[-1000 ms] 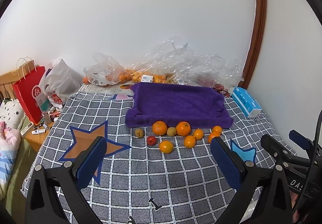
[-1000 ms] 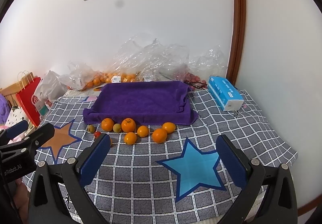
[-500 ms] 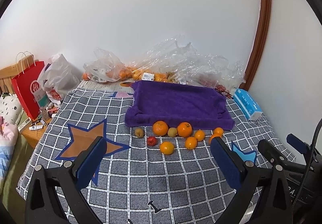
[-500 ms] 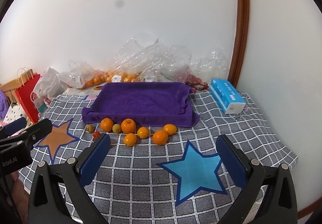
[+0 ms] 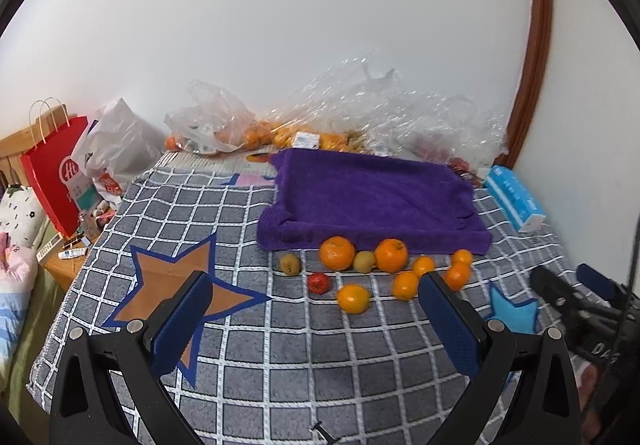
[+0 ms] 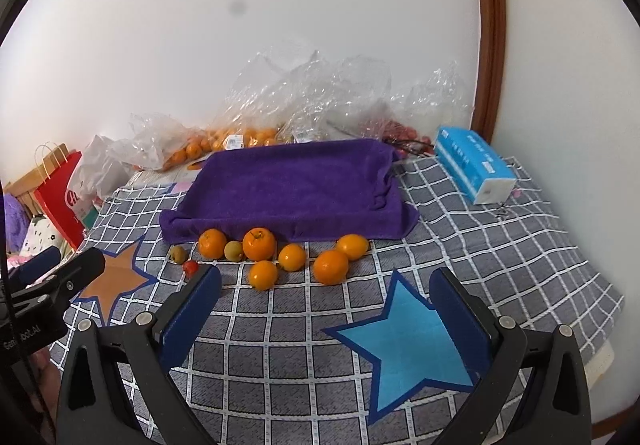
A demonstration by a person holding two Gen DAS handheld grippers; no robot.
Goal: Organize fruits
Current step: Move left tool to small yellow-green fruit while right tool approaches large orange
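Checked bedcover point(image 5: 280, 325) is noted bearing loose fruits point(image 5: 364, 269) before the purple towel point(image 5: 372, 197), ahead of both spread, empty grippers, left gripper point(image 5: 316, 309) and right gripper point(image 6: 326, 309).

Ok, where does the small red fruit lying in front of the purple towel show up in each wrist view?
Left wrist view: the small red fruit lies near the picture's centre, on the grey checked cloth, left of the low orange.
Right wrist view: it sits left of centre, just above the left fingertip of the right gripper.
Shared landmark: the purple towel directly behind the fruit row.
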